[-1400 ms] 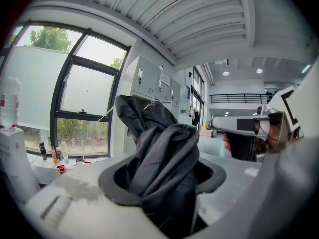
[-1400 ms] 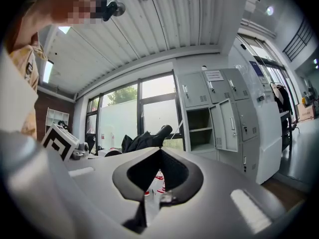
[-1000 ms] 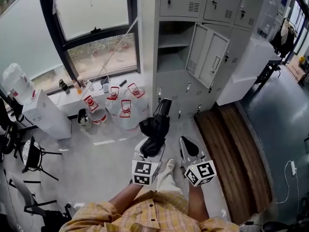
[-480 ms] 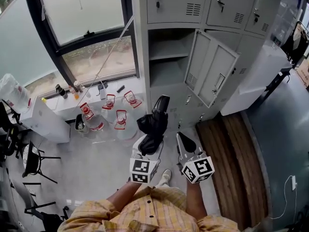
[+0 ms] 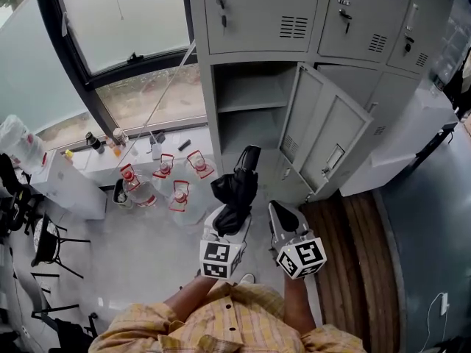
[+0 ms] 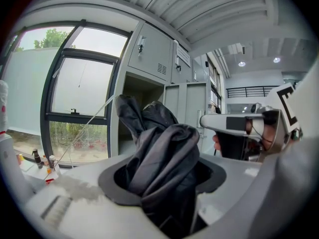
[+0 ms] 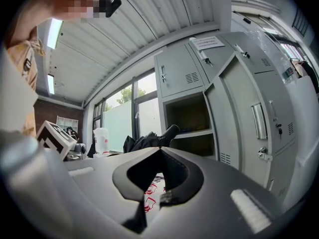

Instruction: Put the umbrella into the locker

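A black folded umbrella (image 5: 235, 191) sticks up and forward out of my left gripper (image 5: 227, 223), whose jaws are shut on its bunched fabric (image 6: 164, 166). Its handle end (image 5: 249, 157) points toward the grey locker bank. One locker compartment (image 5: 250, 105) stands open just ahead, a shelf inside, its door (image 5: 324, 134) swung out to the right. In the left gripper view the open compartment (image 6: 142, 91) shows behind the umbrella. My right gripper (image 5: 283, 215) hangs beside the left one, jaws together with nothing in them (image 7: 159, 151). It faces the open compartment (image 7: 187, 121).
Several large water bottles (image 5: 176, 190) with red caps stand on the floor left of the lockers, below the window. A white cabinet (image 5: 70, 186) and chairs (image 5: 44, 241) are at the left. A wooden platform (image 5: 353, 248) and a white unit (image 5: 397, 138) lie to the right.
The lockers have come closer and larger in the head view. Both grippers keep their pose side by side, and the umbrella stays held in the left one.
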`<control>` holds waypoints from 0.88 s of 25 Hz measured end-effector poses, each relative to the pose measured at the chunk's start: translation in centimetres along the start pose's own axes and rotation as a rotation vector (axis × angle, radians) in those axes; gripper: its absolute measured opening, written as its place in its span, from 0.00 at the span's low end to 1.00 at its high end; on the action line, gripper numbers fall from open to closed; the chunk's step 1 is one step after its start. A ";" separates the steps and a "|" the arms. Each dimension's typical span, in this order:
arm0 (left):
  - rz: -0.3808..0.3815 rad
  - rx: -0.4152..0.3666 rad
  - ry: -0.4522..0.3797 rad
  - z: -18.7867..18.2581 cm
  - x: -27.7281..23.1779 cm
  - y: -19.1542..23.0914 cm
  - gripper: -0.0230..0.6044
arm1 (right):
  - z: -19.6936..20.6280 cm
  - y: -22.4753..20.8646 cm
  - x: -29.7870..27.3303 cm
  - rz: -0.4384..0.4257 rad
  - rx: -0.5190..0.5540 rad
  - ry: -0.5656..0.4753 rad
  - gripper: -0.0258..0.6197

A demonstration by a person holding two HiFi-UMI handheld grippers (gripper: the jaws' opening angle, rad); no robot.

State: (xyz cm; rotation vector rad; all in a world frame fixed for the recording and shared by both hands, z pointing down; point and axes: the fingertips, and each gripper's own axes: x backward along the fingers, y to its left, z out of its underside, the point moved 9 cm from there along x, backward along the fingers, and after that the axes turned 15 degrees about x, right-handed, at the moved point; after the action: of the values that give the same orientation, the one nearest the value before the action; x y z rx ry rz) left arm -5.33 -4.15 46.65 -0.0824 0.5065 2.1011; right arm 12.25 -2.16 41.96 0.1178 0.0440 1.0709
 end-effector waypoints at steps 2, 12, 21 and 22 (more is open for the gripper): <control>-0.006 0.015 0.001 -0.5 -1.4 -0.4 0.45 | 0.3 -1.2 -0.6 -0.010 -0.003 0.001 0.04; -0.052 0.047 0.029 -0.7 -5.1 -0.7 0.45 | 1.8 -4.8 -2.4 -0.037 -0.038 0.008 0.04; -0.084 0.086 0.054 -0.4 -7.5 0.7 0.45 | 3.2 -5.8 -4.0 -0.056 -0.053 0.030 0.04; -0.086 0.088 0.056 -0.4 -8.0 0.9 0.45 | 3.2 -6.2 -4.3 -0.056 -0.050 0.030 0.04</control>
State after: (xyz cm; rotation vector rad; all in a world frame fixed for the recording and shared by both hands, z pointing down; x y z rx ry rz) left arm -1.68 -11.09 48.62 -0.1103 0.6184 1.9946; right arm 15.86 -9.13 44.32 0.0550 0.0475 1.0174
